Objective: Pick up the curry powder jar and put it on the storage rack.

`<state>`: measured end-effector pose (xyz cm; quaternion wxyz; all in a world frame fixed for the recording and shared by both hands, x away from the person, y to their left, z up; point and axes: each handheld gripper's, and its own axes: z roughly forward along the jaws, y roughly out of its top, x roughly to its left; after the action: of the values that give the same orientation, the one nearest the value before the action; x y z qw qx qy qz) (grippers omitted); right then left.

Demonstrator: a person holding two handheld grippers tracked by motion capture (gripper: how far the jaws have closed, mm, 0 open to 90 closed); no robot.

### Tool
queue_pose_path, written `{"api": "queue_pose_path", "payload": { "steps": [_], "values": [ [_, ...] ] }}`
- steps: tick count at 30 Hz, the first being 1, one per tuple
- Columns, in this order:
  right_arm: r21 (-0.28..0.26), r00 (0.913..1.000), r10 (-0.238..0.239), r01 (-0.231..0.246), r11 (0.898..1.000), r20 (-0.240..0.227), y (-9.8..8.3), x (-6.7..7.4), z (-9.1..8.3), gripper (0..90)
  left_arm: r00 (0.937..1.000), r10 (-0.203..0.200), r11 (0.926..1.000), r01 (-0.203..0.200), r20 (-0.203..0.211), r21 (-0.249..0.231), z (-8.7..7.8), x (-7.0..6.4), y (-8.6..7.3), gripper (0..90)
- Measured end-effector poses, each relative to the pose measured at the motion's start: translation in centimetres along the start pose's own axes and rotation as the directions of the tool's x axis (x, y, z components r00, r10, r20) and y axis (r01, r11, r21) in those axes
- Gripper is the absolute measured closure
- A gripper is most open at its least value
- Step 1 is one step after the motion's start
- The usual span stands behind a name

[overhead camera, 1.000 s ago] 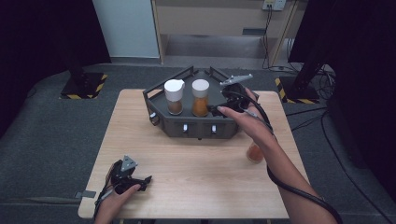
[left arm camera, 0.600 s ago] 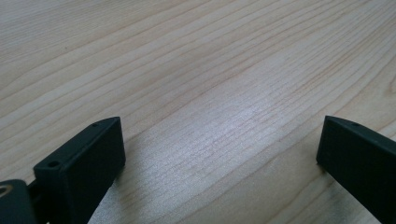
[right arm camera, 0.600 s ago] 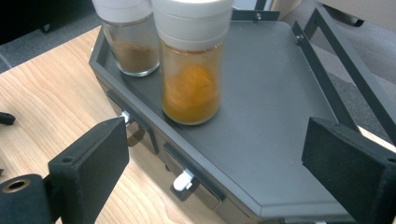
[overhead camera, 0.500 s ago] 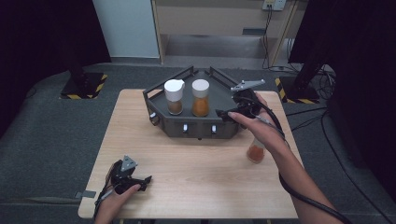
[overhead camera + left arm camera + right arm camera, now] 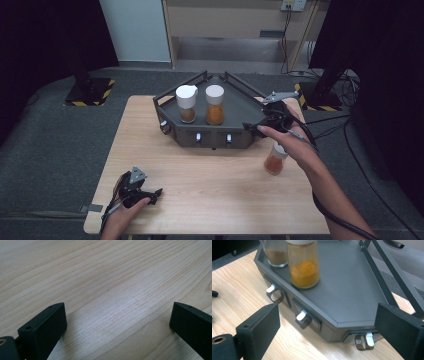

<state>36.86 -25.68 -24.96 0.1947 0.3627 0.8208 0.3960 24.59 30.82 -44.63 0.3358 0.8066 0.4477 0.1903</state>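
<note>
Wooden table (image 5: 210, 200): both grippers' fingers wide apart, empty; right gripper (image 5: 255, 126) beside rack (image 5: 240, 107).

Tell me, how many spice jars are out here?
3. The brown jar and the orange jar stand side by side on the dark rack. A third jar stands on the table right of the rack, partly behind the right hand.

Seen from above, the person's left hand (image 5: 122, 210) sits at about seven o'clock, low at the near edge, holding the black two-jaw left gripper (image 5: 152, 195) level, its jaws wide apart with nothing between them. The right forearm reaches in from five o'clock toward two o'clock, its hand (image 5: 292, 142) holding the black right gripper (image 5: 248, 126), jaws spread wide, gripping nothing.
</note>
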Motion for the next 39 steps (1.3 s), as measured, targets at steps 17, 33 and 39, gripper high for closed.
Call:
{"api": "queue_pose_path", "payload": {
  "steps": [17, 33, 39],
  "values": [
    [0.004, 0.9997, 0.011, -0.011, 1.000, 0.022, -2.0, -1.0, -1.7, 5.7, 1.0000, -0.001, 1.0000, 0.001, 0.000, -0.001, 0.0, 0.0, 0.0, 0.0],
    [0.004, 0.9984, 0.033, -0.033, 0.999, 0.046, -4.2, -1.6, -2.9, 4.6, 1.0000, 0.000, 1.0000, 0.000, -0.001, -0.001, 0.0, 0.0, 0.0, 0.0],
    [-0.004, 0.9979, 0.041, -0.041, 0.999, 0.049, -4.9, -2.0, -3.6, 4.6, 1.0000, -0.001, 1.0000, 0.001, -0.001, -0.001, 0.0, 0.0, 0.0, 0.0]
  ]
}}
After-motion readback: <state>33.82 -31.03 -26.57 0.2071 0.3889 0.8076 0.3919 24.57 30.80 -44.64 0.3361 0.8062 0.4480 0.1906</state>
